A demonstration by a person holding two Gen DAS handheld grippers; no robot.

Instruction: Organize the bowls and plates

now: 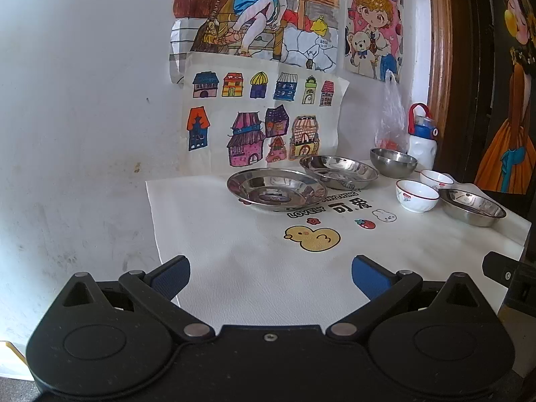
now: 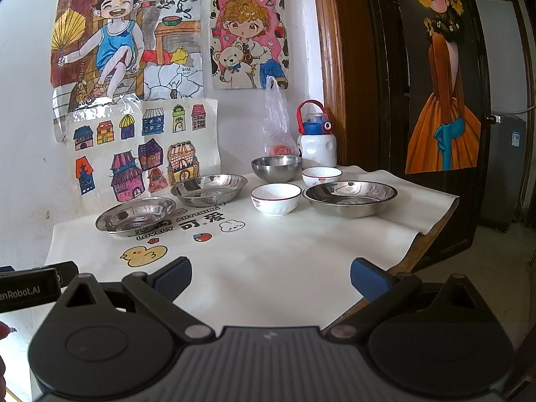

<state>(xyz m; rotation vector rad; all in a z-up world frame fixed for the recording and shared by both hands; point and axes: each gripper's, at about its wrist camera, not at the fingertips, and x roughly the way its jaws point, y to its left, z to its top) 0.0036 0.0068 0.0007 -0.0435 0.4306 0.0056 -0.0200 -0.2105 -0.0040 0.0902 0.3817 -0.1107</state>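
Three steel plates stand on the white mat: a left plate (image 1: 276, 189) (image 2: 135, 216), a middle plate (image 1: 338, 171) (image 2: 209, 189) and a right plate (image 1: 472, 206) (image 2: 350, 197). A steel bowl (image 1: 393, 161) (image 2: 276, 167) sits at the back. Two white ceramic bowls with red rims stand between them, a near one (image 1: 416, 196) (image 2: 275, 198) and a far one (image 1: 436, 178) (image 2: 321, 176). My left gripper (image 1: 270, 276) is open and empty above the mat's front. My right gripper (image 2: 270, 278) is open and empty, well short of the dishes.
A white mat (image 2: 301, 251) with duck and strawberry prints covers the table. A white water bottle (image 2: 316, 134) with a red handle and a hanging plastic bag (image 2: 276, 124) stand at the back by the wall. Drawings hang on the wall. The table's right edge (image 2: 432, 231) drops off beside a dark door.
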